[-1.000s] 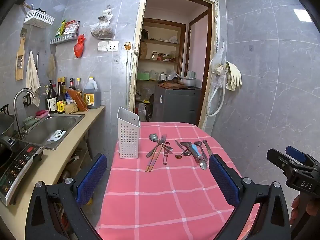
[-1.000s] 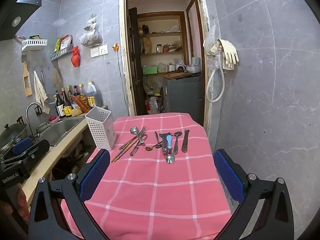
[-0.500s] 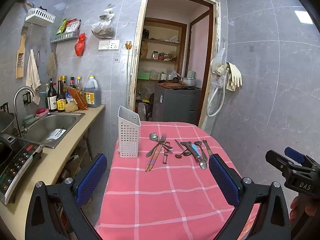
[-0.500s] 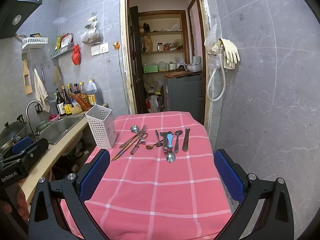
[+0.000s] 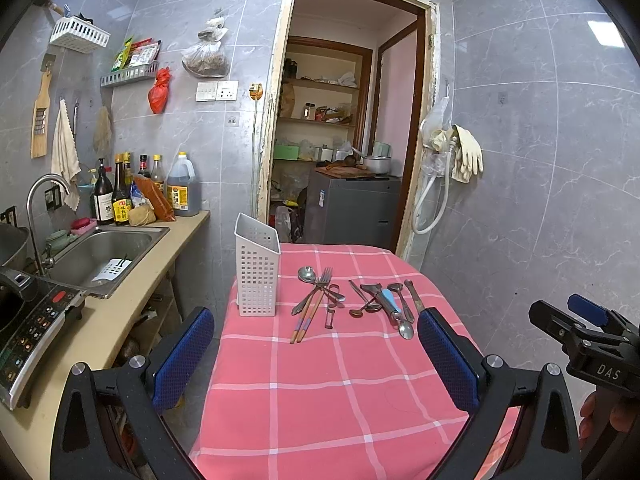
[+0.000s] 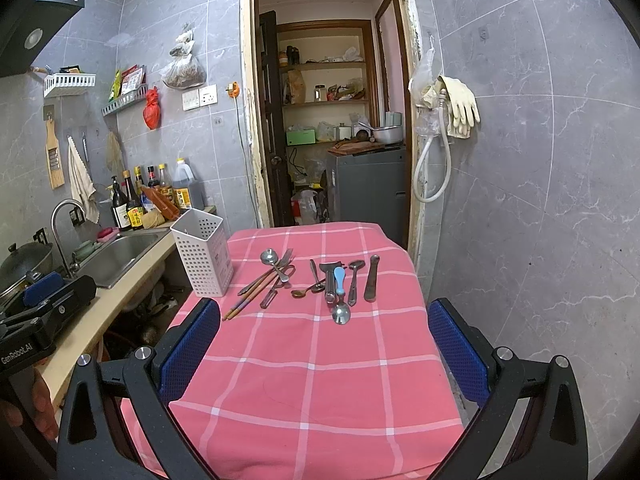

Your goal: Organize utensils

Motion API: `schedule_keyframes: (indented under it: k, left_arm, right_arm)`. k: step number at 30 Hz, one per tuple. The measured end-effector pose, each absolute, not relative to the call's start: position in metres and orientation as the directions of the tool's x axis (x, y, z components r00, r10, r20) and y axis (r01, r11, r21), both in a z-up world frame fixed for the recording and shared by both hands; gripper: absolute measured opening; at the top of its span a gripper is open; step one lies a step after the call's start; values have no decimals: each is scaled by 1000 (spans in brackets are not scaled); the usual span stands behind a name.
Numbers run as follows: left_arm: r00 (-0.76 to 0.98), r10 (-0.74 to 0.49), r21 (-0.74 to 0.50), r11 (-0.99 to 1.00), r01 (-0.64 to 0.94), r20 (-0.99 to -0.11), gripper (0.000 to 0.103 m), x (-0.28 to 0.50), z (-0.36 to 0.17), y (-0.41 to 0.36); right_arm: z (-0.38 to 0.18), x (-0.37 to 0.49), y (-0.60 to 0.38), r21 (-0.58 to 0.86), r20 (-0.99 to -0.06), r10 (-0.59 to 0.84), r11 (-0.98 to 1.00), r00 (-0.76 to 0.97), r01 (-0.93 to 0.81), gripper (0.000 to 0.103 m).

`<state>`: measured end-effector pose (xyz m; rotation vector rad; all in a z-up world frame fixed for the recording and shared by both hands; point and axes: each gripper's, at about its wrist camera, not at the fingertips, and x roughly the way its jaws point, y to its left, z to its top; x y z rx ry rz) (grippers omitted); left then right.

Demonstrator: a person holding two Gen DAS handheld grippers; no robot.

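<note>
Several utensils lie in a row across the far half of a table with a pink checked cloth [image 5: 320, 392] [image 6: 312, 380]. Among them are a fork [image 5: 322, 286] [image 6: 282, 261], chopsticks [image 5: 305, 322] [image 6: 247, 298], and a blue-handled spoon [image 5: 394, 310] [image 6: 340, 292]. A white perforated utensil holder [image 5: 257, 272] [image 6: 203, 252] stands upright at their left, and I see nothing inside it. My left gripper [image 5: 316, 348] and my right gripper [image 6: 324, 344] are both open, held above the near part of the table, well short of the utensils.
A counter with a steel sink [image 5: 100, 254] [image 6: 120, 254], an induction cooker [image 5: 28, 320] and bottles [image 5: 120, 192] runs along the left. An open doorway [image 5: 344, 140] is behind the table, and a tiled wall with hanging gloves [image 6: 456, 106] is on the right.
Both views have shifted only slightly; the left camera has eased a little to the right. Utensils and holder have not moved, and both grippers stay open.
</note>
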<state>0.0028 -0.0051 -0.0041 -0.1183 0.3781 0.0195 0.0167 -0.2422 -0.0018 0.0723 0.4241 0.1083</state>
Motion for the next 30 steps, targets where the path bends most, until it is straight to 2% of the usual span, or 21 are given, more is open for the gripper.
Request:
schedule_keyframes:
  k: [30]
  left_arm:
    - [929, -3, -113, 993, -42, -369, 102, 3, -5, -6]
  right_arm:
    - [-3, 19, -239, 91, -411, 119, 992, 904, -89, 102]
